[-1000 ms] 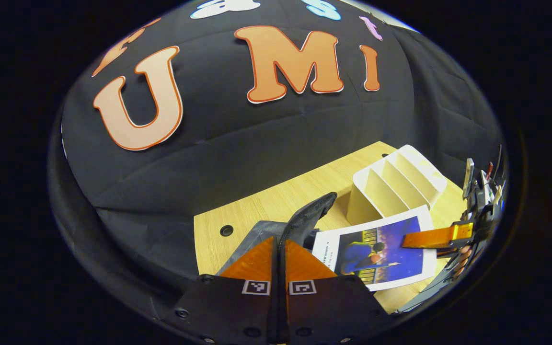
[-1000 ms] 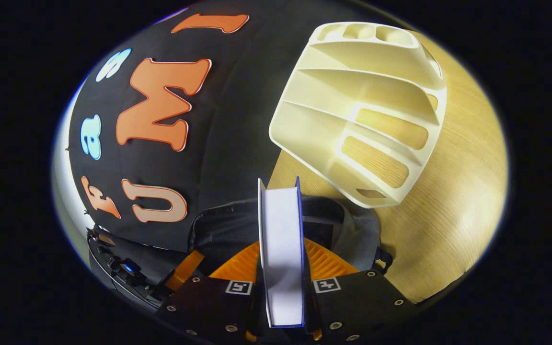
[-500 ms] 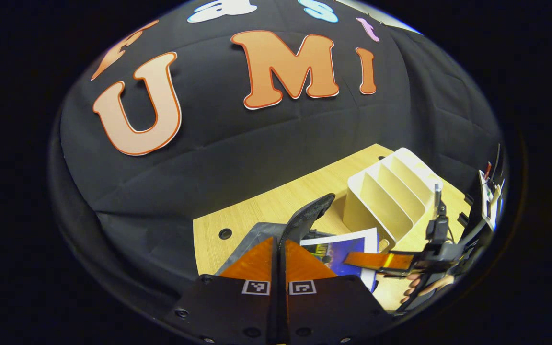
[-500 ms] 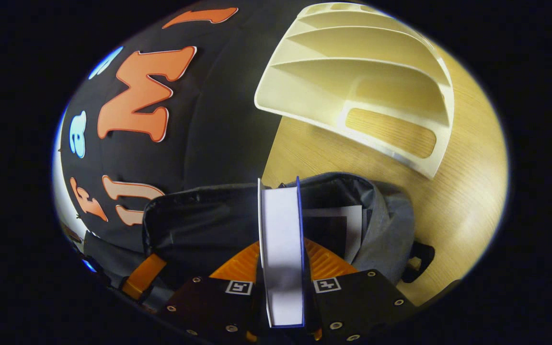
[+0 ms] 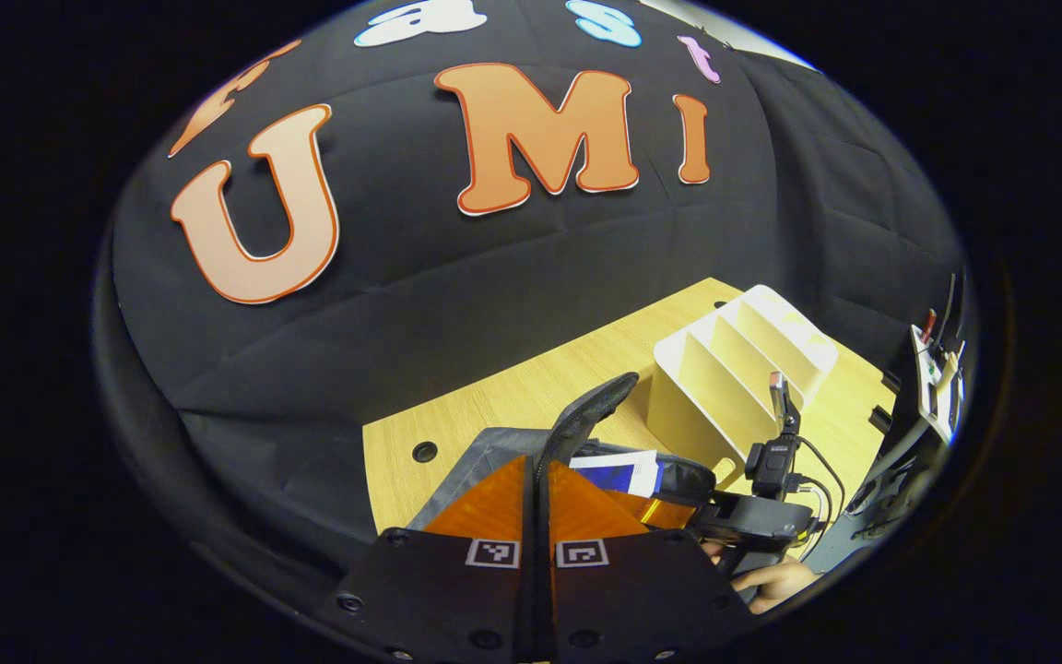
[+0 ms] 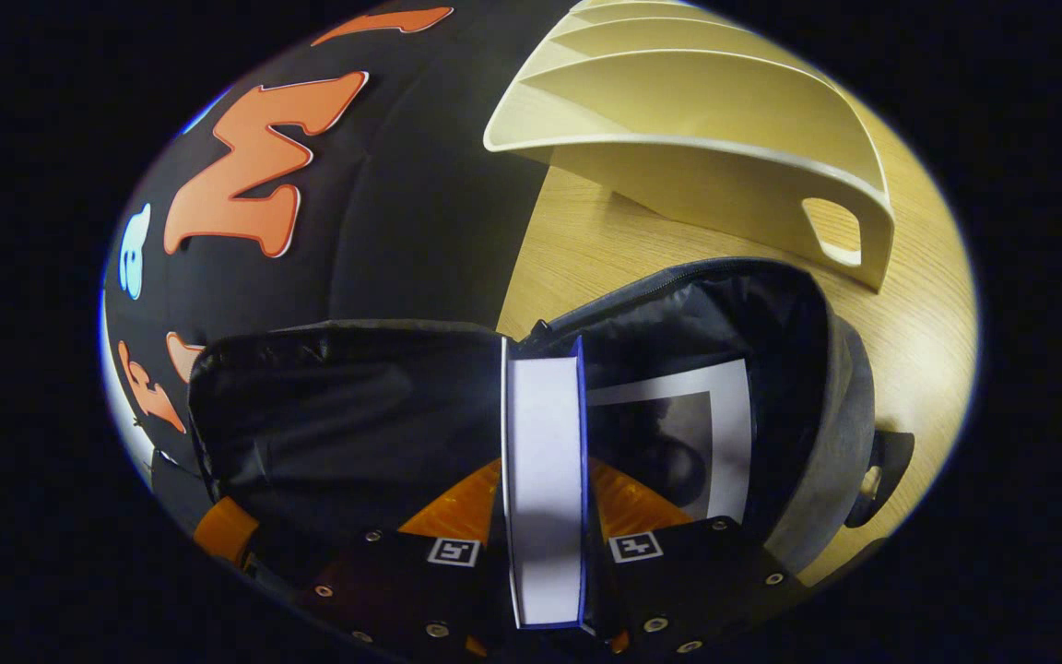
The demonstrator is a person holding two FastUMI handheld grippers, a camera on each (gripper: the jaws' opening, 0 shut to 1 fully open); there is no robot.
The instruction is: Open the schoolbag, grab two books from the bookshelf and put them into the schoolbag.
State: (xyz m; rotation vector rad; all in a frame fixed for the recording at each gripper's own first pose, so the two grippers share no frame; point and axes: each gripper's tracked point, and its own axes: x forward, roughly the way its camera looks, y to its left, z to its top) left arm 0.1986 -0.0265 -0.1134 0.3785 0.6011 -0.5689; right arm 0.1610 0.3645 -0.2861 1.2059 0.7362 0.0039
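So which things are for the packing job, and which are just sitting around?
For the job:
- schoolbag, open
- book gripped by the right gripper, going into the bag
- another book already inside
- bookshelf, its slots bare
- left gripper, pinching the bag's handle

Just sitting around:
- table
- cables

On the table (image 6: 586,249), the bookshelf (image 6: 715,120) stands behind the open schoolbag (image 6: 808,443), a book (image 6: 678,433) inside it.
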